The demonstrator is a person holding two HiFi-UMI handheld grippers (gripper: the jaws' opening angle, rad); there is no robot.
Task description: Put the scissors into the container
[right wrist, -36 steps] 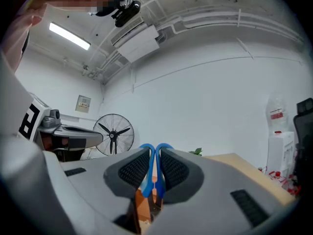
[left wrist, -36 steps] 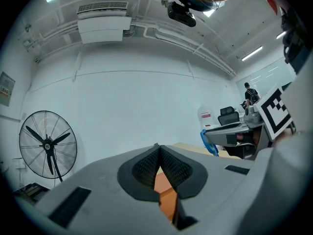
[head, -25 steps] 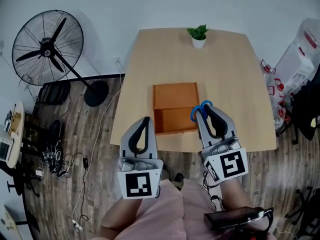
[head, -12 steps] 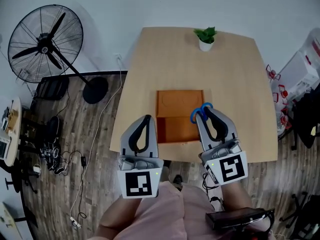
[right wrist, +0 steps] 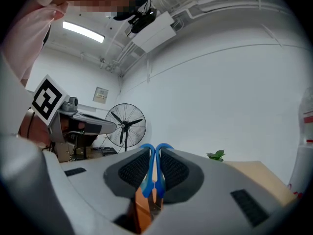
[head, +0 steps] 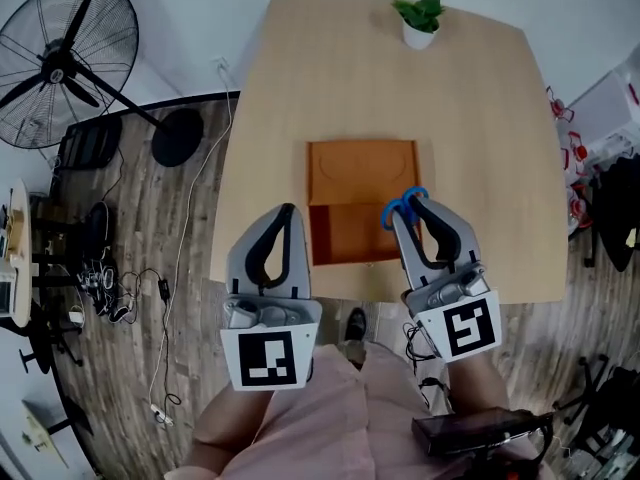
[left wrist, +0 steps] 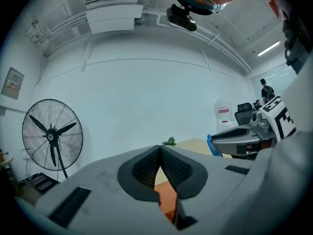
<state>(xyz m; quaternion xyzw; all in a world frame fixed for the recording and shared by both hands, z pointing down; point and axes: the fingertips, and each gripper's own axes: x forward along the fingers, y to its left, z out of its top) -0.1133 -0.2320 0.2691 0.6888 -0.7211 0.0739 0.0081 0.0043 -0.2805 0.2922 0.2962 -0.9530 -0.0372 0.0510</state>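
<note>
Now grips the blue-handled scissors (head: 393, 211) by their handle loops in the right gripper (head: 405, 208), seemingly above the right side of the open orange rectangular container (head: 350, 233). Holds the left gripper (head: 285, 211) closed on nothing, near the box's left wall. Risks a miss: released this close to the rim, could catch the wall and tip onto the pale wooden table (head: 480, 118).

Potted plant (head: 420, 14), standing fan (head: 56, 64), table (head: 300, 88)

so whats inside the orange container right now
The visible floor of the orange container looks bare. Its near right corner is covered by the right tool, shut on the scissors and held over that side, so that corner can't be checked.
</note>
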